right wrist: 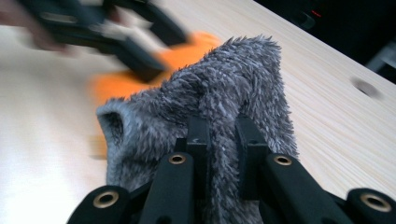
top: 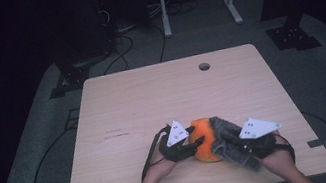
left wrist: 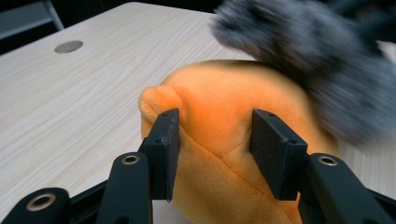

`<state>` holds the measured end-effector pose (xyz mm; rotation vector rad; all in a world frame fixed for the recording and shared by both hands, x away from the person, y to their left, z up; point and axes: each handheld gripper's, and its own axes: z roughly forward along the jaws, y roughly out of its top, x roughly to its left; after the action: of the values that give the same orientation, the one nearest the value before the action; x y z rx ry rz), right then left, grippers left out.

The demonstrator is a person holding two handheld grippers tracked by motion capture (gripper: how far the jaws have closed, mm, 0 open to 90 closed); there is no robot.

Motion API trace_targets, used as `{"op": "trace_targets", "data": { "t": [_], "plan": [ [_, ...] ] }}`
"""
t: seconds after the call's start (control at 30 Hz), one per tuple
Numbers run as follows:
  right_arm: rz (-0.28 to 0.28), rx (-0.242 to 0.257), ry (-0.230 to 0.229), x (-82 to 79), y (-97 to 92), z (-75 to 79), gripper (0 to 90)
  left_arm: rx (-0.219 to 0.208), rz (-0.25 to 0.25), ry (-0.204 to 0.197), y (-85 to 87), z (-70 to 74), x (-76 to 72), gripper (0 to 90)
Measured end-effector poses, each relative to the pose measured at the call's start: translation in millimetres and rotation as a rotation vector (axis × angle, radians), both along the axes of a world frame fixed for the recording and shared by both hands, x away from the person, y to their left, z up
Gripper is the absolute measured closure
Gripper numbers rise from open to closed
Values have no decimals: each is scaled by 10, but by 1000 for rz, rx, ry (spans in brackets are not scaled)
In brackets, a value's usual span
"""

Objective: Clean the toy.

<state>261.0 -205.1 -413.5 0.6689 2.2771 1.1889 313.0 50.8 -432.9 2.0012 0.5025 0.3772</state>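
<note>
Gripping near the table's [top: 102,102] front edge: left gripper [left wrist: 215,140] pinches orange plush [left wrist: 219,107], right gripper [right wrist: 223,140] grey fur [right wrist: 233,84].

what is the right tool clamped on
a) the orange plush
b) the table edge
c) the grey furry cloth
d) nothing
c: in the right gripper view the right tool has its jaws pinching a fold of the grey furry cloth, beside the orange plush.
</note>
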Motion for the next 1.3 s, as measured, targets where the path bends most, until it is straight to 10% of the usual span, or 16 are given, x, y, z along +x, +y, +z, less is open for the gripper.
{"op": "trace_targets", "data": {
  "t": [0.33, 0.5, 0.63, 1.0, 1.1, 1.17, 1.3],
  "plan": [
    [-88, -64, -34, 19, -3, -50, 781, 51, -41, -28, 39, 75, 11, 589],
    [35, -82, -115, -219, 255, -30, 780, 12, -36, -2, 64, 28, 41, 596],
    [78, -148, -123, -239, 454, -135, 778, 65, -19, 8, 82, 41, 53, 595],
    [-63, -61, -4, -13, -10, -117, 778, 68, -7, 22, 100, -20, 59, 588],
    [-101, 38, 54, 100, -145, -86, 777, 65, -1, 31, 112, -40, 64, 586],
    [-88, 95, 127, 176, -190, -99, 777, 48, -14, 47, 141, -6, 57, 568],
    [-4, 48, 128, 81, -55, -123, 777, -7, -41, 41, 174, 121, 42, 425]
  ]
}}
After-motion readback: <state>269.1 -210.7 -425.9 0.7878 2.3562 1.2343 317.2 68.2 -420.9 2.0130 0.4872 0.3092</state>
